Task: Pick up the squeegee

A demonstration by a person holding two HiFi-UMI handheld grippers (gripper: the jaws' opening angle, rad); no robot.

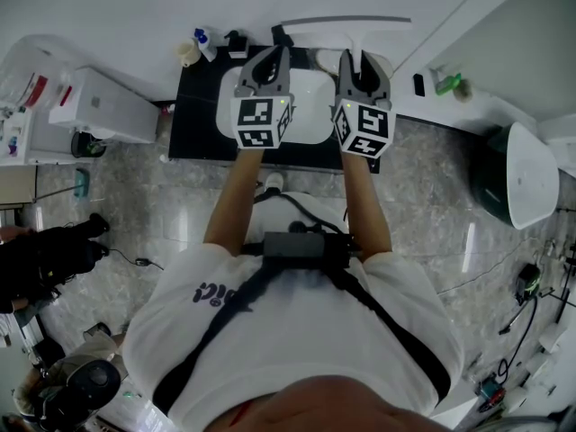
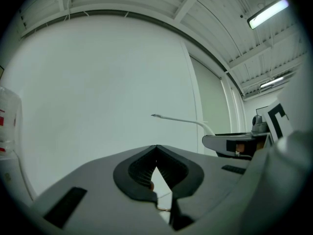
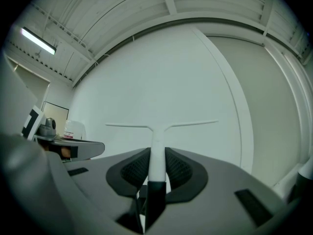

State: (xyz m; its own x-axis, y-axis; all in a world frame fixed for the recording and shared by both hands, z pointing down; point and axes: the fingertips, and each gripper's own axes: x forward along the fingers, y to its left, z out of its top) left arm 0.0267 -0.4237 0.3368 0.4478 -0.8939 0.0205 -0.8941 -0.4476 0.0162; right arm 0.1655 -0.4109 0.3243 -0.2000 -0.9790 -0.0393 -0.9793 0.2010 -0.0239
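The squeegee (image 1: 346,22) is white and T-shaped, its long blade lying crosswise close to the white wall. Its handle runs back between the jaws of my right gripper (image 1: 363,61), which is shut on it. In the right gripper view the handle (image 3: 157,151) stands straight up the middle of the right gripper (image 3: 157,173), white above and dark lower down, with the blade level across the top. My left gripper (image 1: 273,59) hovers beside it over the sink, shut with nothing in it; its tips (image 2: 156,148) meet. The squeegee blade (image 2: 181,120) shows to its right.
A white sink basin (image 1: 310,120) sits in a black counter (image 1: 193,106) below both grippers. Small bottles (image 1: 202,43) stand at the counter's back left. A white box (image 1: 103,104) is at the left, and a dark bin with a white lid (image 1: 522,187) at the right.
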